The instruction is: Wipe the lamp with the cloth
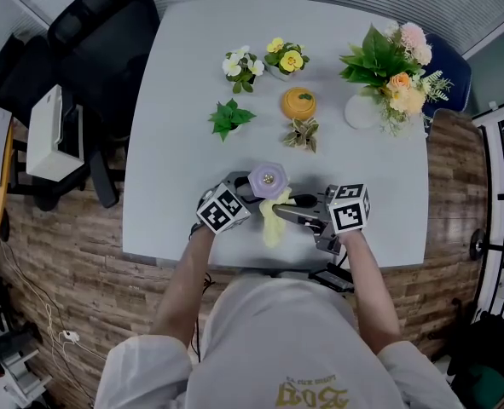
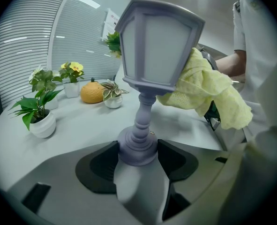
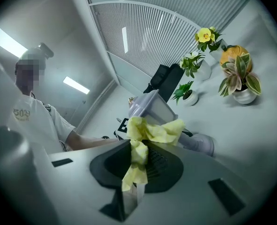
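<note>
Base of small lilac lantern-shaped lamp (image 2: 157, 46) clamped btwn left gripper (image 2: 138, 150) jaws, upright on pale grey table (image 1: 175, 143) nr its front edge. Yellow knitted cloth (image 3: 150, 132) pinched tight in right gripper (image 3: 137, 159), bunched vs lamp's shade.

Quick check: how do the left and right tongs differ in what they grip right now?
The left tongs clamp the lamp by its round base; the right tongs pinch the yellow cloth. The left tongs' load is rigid; the right tongs' is limp, bunched against the lamp's shade. Both are shut on their load.
</note>
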Action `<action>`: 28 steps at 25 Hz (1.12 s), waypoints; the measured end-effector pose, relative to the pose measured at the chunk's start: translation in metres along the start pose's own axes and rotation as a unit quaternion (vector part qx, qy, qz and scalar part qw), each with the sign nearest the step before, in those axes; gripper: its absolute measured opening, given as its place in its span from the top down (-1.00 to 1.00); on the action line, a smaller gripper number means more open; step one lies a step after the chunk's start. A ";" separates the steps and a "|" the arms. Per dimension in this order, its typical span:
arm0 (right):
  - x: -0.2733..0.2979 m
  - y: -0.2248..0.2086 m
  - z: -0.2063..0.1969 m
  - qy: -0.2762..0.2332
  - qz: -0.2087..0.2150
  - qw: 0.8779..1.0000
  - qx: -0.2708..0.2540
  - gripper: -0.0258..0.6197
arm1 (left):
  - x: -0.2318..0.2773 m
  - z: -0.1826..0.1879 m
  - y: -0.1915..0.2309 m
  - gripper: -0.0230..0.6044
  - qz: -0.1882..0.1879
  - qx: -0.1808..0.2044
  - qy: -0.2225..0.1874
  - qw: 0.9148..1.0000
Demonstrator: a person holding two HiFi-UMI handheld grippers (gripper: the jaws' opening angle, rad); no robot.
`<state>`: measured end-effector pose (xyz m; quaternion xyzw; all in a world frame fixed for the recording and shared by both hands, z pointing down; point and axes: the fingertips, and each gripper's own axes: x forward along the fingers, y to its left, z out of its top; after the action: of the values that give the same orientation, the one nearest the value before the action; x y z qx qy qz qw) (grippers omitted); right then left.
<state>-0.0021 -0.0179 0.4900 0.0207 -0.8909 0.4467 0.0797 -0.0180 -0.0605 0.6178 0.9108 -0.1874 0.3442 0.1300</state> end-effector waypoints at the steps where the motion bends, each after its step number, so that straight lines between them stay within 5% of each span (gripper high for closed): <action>1: 0.000 0.001 0.000 0.000 0.002 1.000 0.002 0.72 | 0.000 0.000 0.000 0.08 0.000 0.000 -0.001 1.000; 10: 0.015 0.013 -0.003 0.018 0.023 1.000 -0.011 0.72 | 0.000 0.001 -0.001 0.08 0.001 0.000 -0.002 1.000; 28: 0.027 -0.003 -0.007 0.017 -0.013 1.000 -0.003 0.72 | 0.000 0.000 -0.001 0.08 0.004 0.005 -0.003 1.000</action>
<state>-0.0276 -0.0136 0.5009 0.0246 -0.8904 0.4432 0.1010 -0.0174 -0.0600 0.6179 0.9115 -0.1895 0.3433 0.1241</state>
